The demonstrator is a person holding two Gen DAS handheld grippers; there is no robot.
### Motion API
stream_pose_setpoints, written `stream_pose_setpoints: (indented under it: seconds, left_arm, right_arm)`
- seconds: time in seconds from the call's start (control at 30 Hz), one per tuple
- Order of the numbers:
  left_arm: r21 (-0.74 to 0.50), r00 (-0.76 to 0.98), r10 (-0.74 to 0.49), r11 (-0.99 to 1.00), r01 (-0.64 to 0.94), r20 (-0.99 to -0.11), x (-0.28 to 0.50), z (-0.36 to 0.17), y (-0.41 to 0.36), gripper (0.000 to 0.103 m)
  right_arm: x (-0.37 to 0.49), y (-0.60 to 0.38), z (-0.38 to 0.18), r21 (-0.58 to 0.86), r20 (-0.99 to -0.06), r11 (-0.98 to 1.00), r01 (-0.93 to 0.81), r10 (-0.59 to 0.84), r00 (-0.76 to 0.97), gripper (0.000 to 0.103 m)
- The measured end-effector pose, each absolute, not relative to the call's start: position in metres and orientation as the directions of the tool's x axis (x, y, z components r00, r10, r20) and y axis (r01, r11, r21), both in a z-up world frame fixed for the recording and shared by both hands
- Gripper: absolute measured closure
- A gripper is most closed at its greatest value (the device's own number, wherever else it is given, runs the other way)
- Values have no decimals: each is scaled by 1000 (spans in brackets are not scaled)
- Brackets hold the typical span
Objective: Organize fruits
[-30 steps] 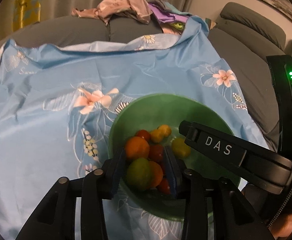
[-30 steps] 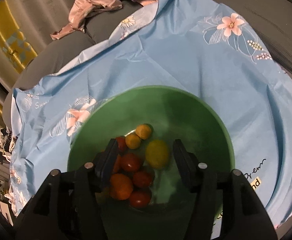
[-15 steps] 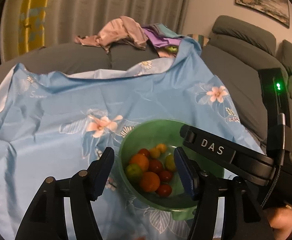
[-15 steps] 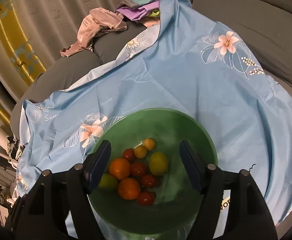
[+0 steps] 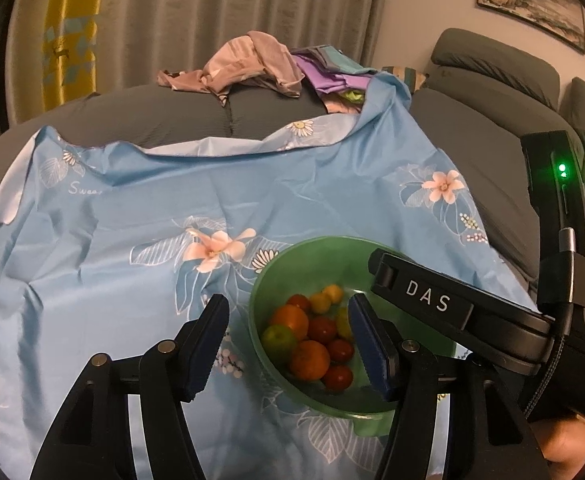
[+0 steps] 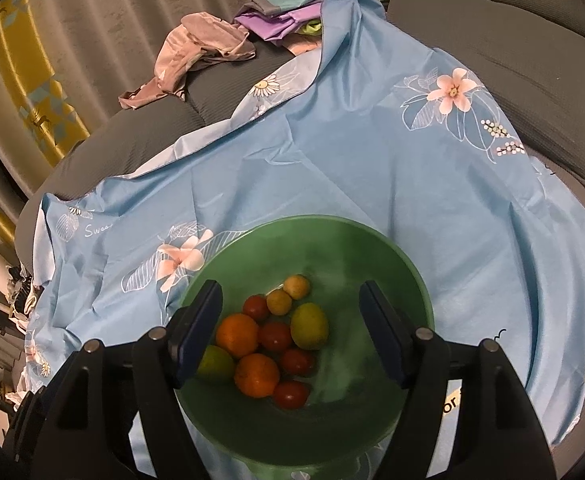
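A green bowl (image 5: 292, 256) (image 6: 388, 256) stands on a blue flowered cloth (image 5: 132, 216) (image 6: 372, 160). It holds several fruits: two oranges (image 6: 237, 335), red tomatoes (image 6: 275, 336), a green fruit (image 5: 278, 339), a yellow-green fruit (image 6: 309, 326) and small yellow ones (image 6: 296, 287). My left gripper (image 5: 286, 338) is open and empty above the bowl's left side. My right gripper (image 6: 290, 332) is open and empty above the fruits. Its body marked DAS (image 5: 428, 302) shows in the left wrist view.
The cloth lies over a grey sofa (image 5: 492, 128) (image 6: 512, 40). A heap of pink and purple clothes (image 5: 260, 64) (image 6: 212, 44) lies at the back. Curtains (image 5: 212, 20) hang behind.
Both grippers have risen and pulled back from the bowl. The left jaws have opened wider, from either side of the green fruit; it lies in the bowl with the rest.
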State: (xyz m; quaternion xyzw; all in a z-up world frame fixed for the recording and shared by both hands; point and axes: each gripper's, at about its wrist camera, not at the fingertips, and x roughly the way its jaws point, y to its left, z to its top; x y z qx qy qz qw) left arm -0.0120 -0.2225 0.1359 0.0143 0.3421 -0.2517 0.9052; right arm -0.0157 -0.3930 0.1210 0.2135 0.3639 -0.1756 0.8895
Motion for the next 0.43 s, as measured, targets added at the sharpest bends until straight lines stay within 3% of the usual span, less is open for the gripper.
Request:
stream_pose_setpoints:
  seconds: [0.43]
  left_arm:
    - [-126, 636, -436, 873, 472, -636, -13, 133, -227, 41]
  right_arm:
    - [-17, -394, 122, 236, -727, 840, 489, -182, 663, 31]
